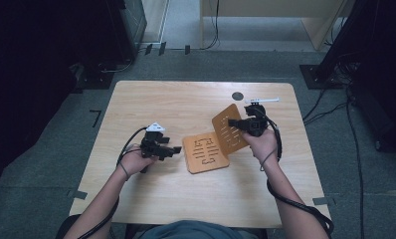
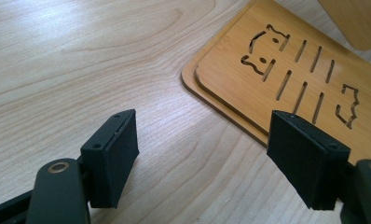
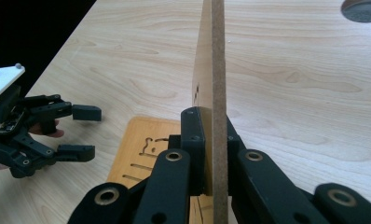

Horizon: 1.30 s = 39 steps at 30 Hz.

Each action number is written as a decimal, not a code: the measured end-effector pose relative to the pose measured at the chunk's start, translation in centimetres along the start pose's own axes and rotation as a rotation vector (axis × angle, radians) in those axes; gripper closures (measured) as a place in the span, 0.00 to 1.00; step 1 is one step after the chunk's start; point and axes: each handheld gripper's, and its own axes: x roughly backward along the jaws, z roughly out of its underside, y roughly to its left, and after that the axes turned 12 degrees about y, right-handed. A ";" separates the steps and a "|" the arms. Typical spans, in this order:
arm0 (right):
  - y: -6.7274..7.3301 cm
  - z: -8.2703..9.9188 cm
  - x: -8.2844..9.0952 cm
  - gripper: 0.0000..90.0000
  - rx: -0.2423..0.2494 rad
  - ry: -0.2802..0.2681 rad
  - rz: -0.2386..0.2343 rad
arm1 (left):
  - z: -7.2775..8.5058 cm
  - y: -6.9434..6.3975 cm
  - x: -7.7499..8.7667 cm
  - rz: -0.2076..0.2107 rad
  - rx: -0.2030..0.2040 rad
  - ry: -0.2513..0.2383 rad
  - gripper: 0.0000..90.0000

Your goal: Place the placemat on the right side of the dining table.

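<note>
A wooden board (image 3: 217,70) is pinched on edge by the right gripper (image 3: 211,154). The left gripper (image 2: 211,158) is held with jaws spread beside a slotted board (image 2: 286,79) on the counter (image 1: 161,99)

Wooden table (image 1: 151,99), slotted board (image 1: 205,153) lying flat

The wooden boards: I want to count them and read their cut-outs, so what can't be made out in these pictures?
- Lifted board, right gripper view: seen edge-on in the shut right gripper, so its face pattern is hidden.
- Flat boards, left gripper view: two stacked; the right frame edge and the open left gripper cut them off.
- High view: cut-outs on the flat boards are too small to read.
</note>
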 end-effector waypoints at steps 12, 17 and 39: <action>-1.7 -0.1 0.7 0.97 -0.037 -0.013 0.032 | 0.1 0.4 0.1 -0.035 -0.007 0.013 0.26; -2.5 -0.1 1.0 0.97 -0.048 -0.022 0.056 | 0.2 0.4 0.0 -0.041 -0.010 0.020 0.26; -6.4 0.2 3.6 0.97 -0.141 -0.078 0.139 | 0.2 0.3 -0.2 -0.038 -0.016 0.018 0.25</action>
